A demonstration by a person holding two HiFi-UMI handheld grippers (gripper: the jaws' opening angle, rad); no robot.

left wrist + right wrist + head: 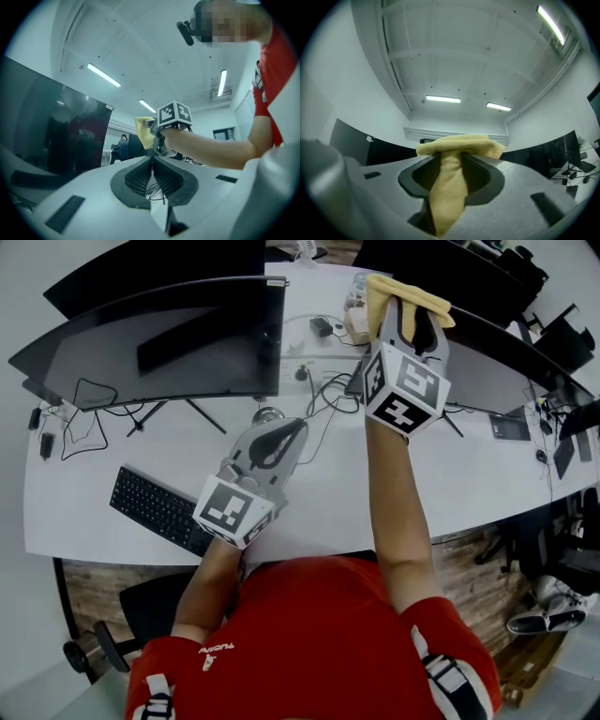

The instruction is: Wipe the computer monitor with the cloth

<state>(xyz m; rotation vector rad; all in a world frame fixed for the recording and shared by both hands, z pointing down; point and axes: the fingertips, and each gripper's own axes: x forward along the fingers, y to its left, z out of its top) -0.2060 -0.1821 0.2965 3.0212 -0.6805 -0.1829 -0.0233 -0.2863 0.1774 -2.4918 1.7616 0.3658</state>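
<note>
Red-shirted person (309,615) at the worktop's near edge; cloth aloft, no screen wiped yet.
Right hand-held gripper (411,317), held high over the far half of the worktop (469,474), grips the yellow cloth (405,289) between its jaws, with a fold capping the tips. The cloth is clear of the left monitor (159,343) and the right monitor (502,367), touching neither. Left hand-held gripper (281,439), jaws together on nothing, hovers over the worktop's middle, near the keyboard (155,507) at the near-left edge. Step, as judged: bringing the cloth to a screen; which monitor is meant cannot be told. The next move likely calls for facing the fold flat to the glass, pressing lightly so the panel does not rock, then sweeping edge to edge.
</note>
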